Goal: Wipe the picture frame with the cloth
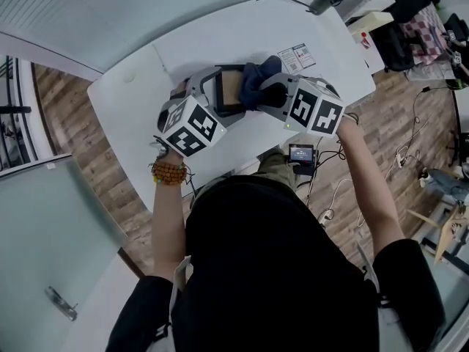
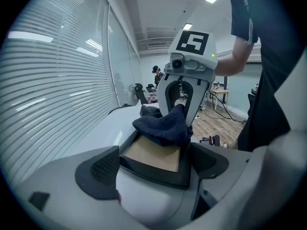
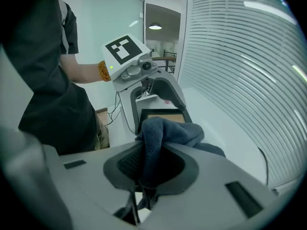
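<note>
– Over the middle of the white table, what is being held?
– A black picture frame with a plain tan panel. The left gripper has it, its jaws closed against the frame's two opposite sides.
– Does that gripper's own camera confirm this?
– Yes. In the left gripper view the frame sits squarely between the dark pads of the left gripper, tan face up. Whether its underside touches the table I cannot tell.
– And the cloth?
– A dark blue cloth, bunched, lies on the end of the frame farthest from the left gripper. The right gripper pinches it: in the right gripper view a fold of the cloth runs down between the pads of the right gripper, which are pressed onto it.
– How do the two tools stand to each other?
– Facing, with the frame between them. From the left one, the cloth covers the frame's far edge, with the right gripper standing upright just behind it. From the right one, the frame shows beyond the cloth, with the left gripper around it.
– Anything else on the table?
– A printed paper label near the far edge, beyond the cloth.
</note>
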Motion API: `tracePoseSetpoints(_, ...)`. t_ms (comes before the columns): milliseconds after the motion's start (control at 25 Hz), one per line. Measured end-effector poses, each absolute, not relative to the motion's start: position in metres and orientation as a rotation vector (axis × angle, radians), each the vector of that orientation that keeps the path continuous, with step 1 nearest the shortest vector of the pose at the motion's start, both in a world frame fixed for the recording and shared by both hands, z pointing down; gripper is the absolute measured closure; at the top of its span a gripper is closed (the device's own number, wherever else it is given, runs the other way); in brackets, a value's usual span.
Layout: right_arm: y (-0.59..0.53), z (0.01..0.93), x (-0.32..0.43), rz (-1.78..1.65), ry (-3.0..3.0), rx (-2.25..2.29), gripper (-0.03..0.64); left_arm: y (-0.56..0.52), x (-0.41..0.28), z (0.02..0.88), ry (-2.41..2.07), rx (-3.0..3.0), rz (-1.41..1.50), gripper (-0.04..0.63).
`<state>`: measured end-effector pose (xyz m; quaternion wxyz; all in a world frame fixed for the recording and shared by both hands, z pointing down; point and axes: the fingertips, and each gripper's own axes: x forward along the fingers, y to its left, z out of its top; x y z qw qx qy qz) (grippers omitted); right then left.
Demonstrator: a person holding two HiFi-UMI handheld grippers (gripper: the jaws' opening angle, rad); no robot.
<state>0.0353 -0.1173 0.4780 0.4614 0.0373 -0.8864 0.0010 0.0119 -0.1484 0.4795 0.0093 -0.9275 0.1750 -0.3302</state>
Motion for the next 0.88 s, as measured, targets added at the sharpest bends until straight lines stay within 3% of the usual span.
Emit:
tracePoseSetpoints(440, -0.130, 0.473, -0.028, -0.171, -2.218, 0.059, 0.572, -0.147, 0.010, 0.480, 0.546, -2.892, -1.020, 0.133)
tracePoseSetpoints(680, -0.144, 0.443, -0.035, -0.078, -2.428, 0.094, 0.571, -0.149, 0.014, 0.478, 0.546, -2.887, -1.005, 0.133)
tracePoseSetpoints(880, -0.154, 0.453, -0.029, -0.189, -2.321, 0.121, 0.500, -0.147, 0.014, 0.477, 0.555, -2.891, -1.012, 0.133)
